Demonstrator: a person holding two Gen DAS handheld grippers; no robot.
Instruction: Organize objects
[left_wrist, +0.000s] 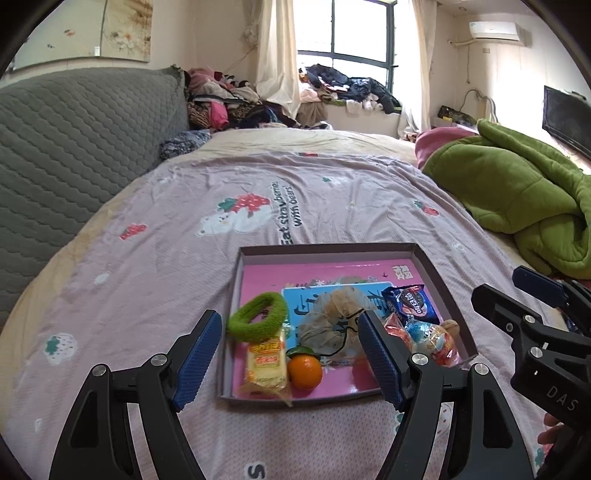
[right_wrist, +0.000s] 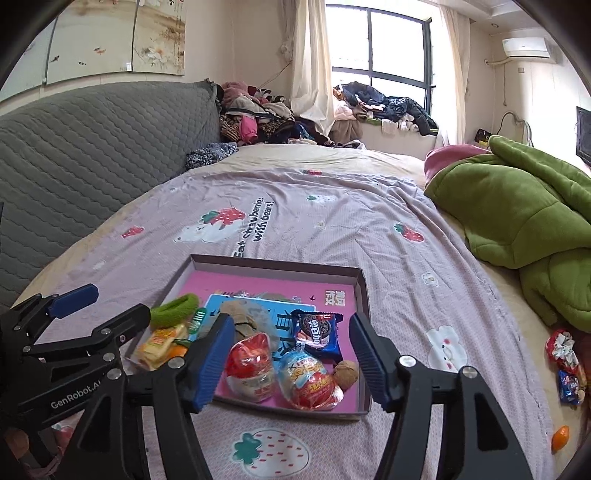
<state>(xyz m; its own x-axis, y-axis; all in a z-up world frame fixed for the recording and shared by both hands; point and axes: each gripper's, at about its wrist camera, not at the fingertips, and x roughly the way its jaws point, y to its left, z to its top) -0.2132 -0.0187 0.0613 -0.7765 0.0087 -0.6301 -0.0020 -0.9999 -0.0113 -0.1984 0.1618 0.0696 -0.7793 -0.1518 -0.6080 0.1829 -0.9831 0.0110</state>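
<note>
A shallow box (left_wrist: 325, 248) with a pink lining lies on the strawberry-print bedspread. It holds a green hair scrunchie (left_wrist: 257, 321), a yellow snack packet (left_wrist: 266, 365), a tangerine (left_wrist: 304, 371), a beige mesh pouch (left_wrist: 332, 325), a blue cookie packet (right_wrist: 317, 332), two foil-wrapped eggs (right_wrist: 251, 365), (right_wrist: 310, 380) and a walnut (right_wrist: 347, 373). My left gripper (left_wrist: 289, 319) hangs open above the box's near left part, nothing between its pads. My right gripper (right_wrist: 290, 321) is open above the near right part, over the eggs, touching none of them. Each gripper shows at the edge of the other's view.
A crumpled green blanket (left_wrist: 517, 192) fills the bed's right side. A grey quilted headboard (left_wrist: 74, 147) runs along the left. Clothes pile up at the far end by the window. Loose wrapped snacks (right_wrist: 563, 350) and a second tangerine (right_wrist: 560, 437) lie at the right edge.
</note>
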